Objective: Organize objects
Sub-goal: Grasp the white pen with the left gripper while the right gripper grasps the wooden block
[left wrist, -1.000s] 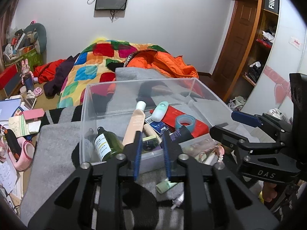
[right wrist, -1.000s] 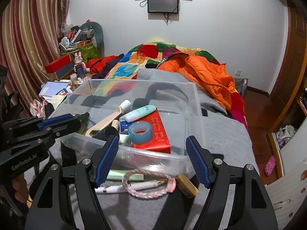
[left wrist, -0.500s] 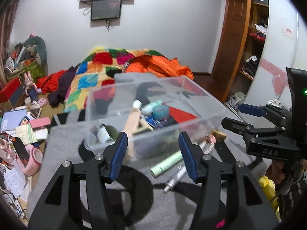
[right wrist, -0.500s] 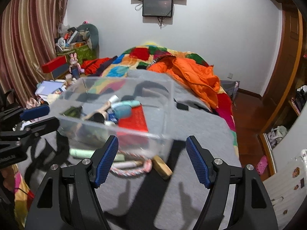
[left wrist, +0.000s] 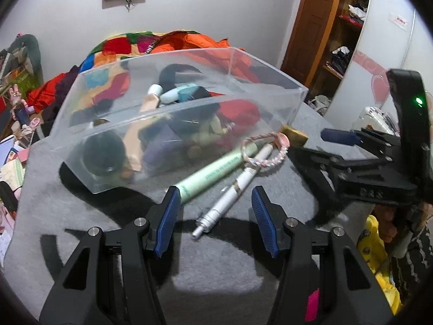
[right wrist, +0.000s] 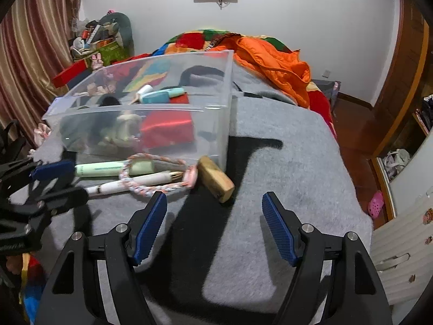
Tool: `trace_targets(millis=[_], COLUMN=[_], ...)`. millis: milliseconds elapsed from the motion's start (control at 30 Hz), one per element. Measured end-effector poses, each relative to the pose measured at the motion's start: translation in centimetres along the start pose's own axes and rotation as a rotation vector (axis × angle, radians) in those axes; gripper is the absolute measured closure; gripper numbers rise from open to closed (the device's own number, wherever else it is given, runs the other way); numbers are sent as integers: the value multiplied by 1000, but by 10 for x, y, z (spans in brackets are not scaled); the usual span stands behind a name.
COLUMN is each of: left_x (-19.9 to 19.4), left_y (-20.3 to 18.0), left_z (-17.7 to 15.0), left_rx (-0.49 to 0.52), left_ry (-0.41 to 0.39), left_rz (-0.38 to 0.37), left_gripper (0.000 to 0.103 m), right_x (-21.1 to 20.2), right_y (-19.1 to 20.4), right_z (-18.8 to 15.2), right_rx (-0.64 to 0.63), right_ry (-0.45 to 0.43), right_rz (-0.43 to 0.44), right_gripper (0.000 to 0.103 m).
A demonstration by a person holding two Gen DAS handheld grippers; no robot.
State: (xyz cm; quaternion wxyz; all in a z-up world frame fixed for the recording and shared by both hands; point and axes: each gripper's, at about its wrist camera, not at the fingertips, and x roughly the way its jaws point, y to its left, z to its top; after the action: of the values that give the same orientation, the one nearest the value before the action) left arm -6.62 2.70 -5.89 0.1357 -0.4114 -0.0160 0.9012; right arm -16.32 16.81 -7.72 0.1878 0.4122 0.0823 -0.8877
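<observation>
I hold my left tongs wide open and empty, low over the gray counter. My right tongs gape empty too. A white pen lies between the left tips, beside a green tube. A rope ring and wood block sit by the clear box. The right side is bare.

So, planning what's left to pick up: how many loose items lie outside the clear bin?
4, all along its front wall: pale green tube, white pen, pink braided bracelet, wooden block. Others may be hidden.
</observation>
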Motion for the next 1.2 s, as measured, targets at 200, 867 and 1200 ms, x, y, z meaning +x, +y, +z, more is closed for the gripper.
trace_targets(millis=[200,867,1200], left_x=[13,-10,13], left_y=[-8,3,-5], left_z=[1,-24,0], left_rx=[20,48,111], left_ry=[33,67,107], left_rz=[-49,-47,-54], left_gripper=[53,86,85], right_x=[14,-2,-9], right_y=[-14,-3,-6], right_z=[7,-17,-25], right_rx=[29,13,45], right_ry=[16,27,45], right_rz=[-33,51,54], right_gripper=[55,93,93])
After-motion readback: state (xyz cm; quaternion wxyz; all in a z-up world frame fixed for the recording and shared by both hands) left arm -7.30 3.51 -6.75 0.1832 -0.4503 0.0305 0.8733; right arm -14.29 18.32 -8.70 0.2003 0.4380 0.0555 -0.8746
